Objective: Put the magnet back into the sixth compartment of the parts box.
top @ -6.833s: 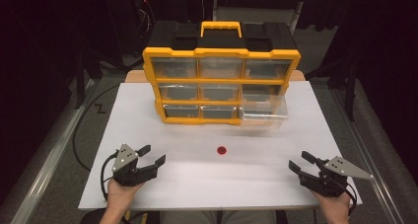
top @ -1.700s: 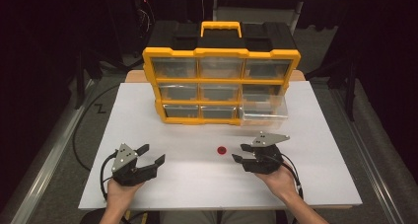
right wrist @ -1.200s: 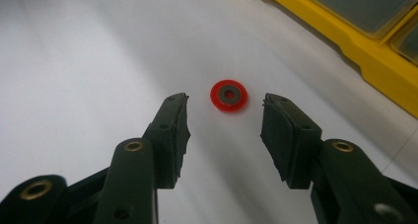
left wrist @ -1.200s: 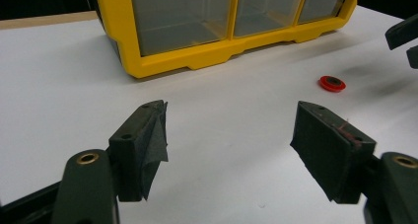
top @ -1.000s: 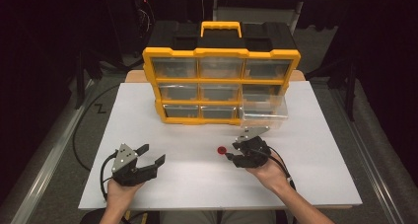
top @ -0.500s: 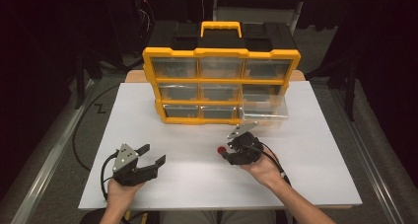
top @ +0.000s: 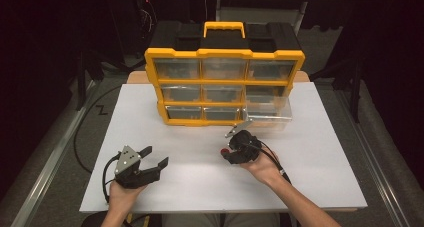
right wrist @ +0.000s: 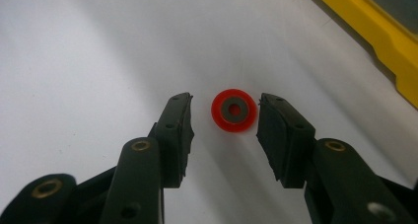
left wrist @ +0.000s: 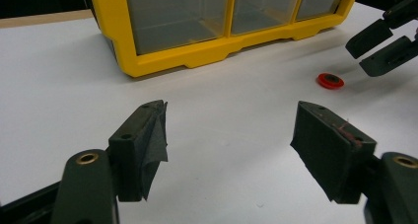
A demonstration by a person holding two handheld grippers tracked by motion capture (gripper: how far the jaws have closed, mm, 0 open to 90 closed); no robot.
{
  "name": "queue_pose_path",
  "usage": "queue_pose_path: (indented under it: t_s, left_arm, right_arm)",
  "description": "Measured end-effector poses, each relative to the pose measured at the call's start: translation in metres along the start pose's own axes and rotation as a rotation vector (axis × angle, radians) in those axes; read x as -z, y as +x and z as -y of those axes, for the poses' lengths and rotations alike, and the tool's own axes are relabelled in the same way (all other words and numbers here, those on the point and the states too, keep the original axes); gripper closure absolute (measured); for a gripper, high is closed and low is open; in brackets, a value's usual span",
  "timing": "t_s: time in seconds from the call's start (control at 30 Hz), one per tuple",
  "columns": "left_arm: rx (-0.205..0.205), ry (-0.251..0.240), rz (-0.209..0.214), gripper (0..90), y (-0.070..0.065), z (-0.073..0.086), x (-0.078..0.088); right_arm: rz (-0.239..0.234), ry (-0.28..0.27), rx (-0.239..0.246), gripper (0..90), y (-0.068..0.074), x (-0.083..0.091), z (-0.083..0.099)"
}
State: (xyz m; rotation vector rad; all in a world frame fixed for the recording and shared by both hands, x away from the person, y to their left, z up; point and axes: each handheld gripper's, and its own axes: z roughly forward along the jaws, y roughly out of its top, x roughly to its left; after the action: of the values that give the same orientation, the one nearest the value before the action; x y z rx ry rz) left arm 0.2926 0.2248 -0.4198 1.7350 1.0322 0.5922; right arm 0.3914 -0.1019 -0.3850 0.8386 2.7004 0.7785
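A small red ring [right wrist: 234, 110] with a dark centre lies flat on the white tabletop [top: 310, 152], in front of the yellow organizer. My right gripper [right wrist: 225, 103] is lowered over it, one jaw on each side. The jaws have just been closing, and narrow gaps still separate the pads from the ring, so the gripper is open. In the high view the right gripper [top: 231, 152] hides most of the ring [top: 225, 150]. My left gripper [top: 156, 156] rests open and empty at the front left; from it I see the ring [left wrist: 330, 80] and the right gripper [left wrist: 382, 46] beyond.
A yellow and black organizer [top: 225, 82] with clear drawers stands upright at the back of the table. Its lower right drawer [top: 267, 114] is pulled out, just behind the right hand. Cables trail from both grippers.
The right hand has slid left to the red ring and tipped down over it, with its jaws narrowing around it. The left gripper has stayed put.
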Motion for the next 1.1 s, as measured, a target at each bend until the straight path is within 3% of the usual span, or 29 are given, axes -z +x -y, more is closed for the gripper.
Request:
queue_pose_path:
  t_s: [0.6, 0.67, 0.8, 1.1]
  left_arm:
    - [-0.009, 0.001, 0.000, 29.0, -0.001, 0.000, 0.000]
    - [-0.011, -0.006, -0.004, 28.6, -0.002, 0.000, 0.001]
    - [-0.018, -0.002, -0.007, 28.5, -0.003, 0.000, 0.000]
    - [-0.022, -0.001, -0.006, 28.5, -0.003, 0.000, 0.000]
  right_arm:
    - [0.004, 0.118, -0.030, 58.0, -0.003, -0.023, -0.014]
    - [0.007, 0.134, -0.016, 57.1, -0.003, -0.024, -0.015]
    - [0.007, 0.136, -0.001, 57.1, -0.004, -0.028, -0.018]
    - [0.005, 0.173, -0.027, 57.1, -0.007, -0.031, -0.020]
